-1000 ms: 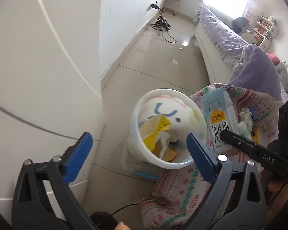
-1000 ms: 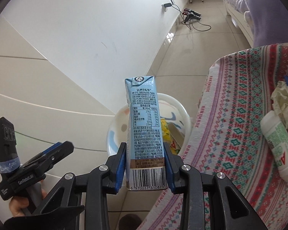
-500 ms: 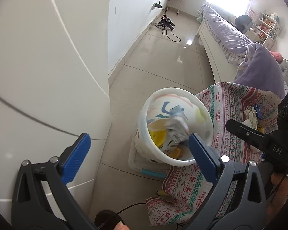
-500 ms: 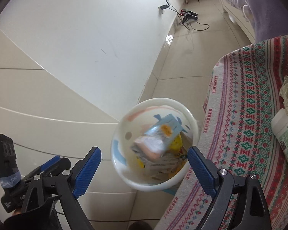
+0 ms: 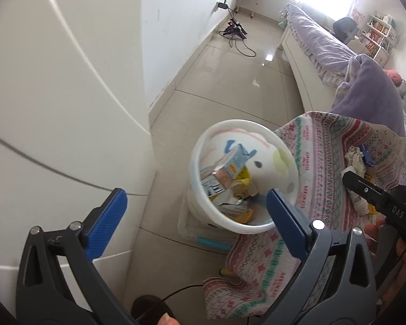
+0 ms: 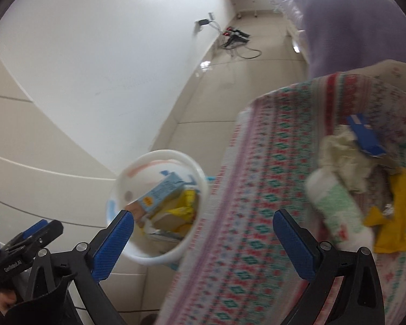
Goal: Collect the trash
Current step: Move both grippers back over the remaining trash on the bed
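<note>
The white bin (image 5: 243,174) stands on the floor against the near-left edge of the cloth-covered surface (image 5: 322,162), with a cartoon face printed inside its wall. In it the light-blue milk carton (image 5: 236,159) lies tilted on top of yellow wrappers (image 5: 243,178) and other packaging; a second ago that carton stood upright, clamped in the right gripper (image 6: 203,238) above the bin, and half a second ago it was falling in.

The right gripper's jaws are opening, wide apart, with nothing between them, and its view has swung from the bin toward the surface. The left gripper (image 5: 195,218) hangs over the bin's near rim, jaws wide apart and empty, much as before.

On the surface's far-right part remain a white bottle with a green label (image 6: 338,205), crumpled tissue (image 6: 343,149), a blue card piece (image 6: 365,135) and a yellow wrapper (image 6: 395,211), heaped touching one another.

The cloth's border reads "HANDMADE". The right gripper's body, seen from the left wrist, shows "DAS"; the left one's, seen from the right wrist, "GenRobot.AI". The carton's print is too blurred to read now.
</note>
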Demonstrator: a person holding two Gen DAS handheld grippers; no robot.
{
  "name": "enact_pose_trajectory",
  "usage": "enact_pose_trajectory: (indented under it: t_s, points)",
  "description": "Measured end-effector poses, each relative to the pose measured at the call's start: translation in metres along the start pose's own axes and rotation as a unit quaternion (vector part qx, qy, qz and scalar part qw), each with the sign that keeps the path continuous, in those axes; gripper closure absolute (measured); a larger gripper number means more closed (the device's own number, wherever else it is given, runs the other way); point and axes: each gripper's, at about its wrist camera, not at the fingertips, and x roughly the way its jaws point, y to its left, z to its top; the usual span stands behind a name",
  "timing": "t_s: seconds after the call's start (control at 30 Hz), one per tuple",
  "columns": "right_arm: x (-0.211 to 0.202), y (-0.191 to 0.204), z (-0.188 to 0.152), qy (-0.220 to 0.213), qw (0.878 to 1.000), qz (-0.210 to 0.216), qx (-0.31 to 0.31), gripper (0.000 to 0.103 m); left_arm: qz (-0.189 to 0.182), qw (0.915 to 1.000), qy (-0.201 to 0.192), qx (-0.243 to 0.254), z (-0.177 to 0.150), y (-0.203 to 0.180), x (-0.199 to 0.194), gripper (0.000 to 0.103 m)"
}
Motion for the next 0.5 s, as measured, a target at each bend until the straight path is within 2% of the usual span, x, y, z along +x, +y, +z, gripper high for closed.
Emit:
enact_pose_trajectory:
  t_s: [0.23,0.5]
  points:
    - [-0.03,-0.04,0.001,-0.015,0.998,-0.057,0.037,0.0,-0.022,0.9995,0.011,0.018,-0.002,-0.031,0.003,0.001]
    - [-0.051,-0.106,-0.005,-0.025,0.987,-0.134,0.089,0.0,-0.034,0.9988,0.011,0.033,-0.004,-0.06,0.005,0.001]
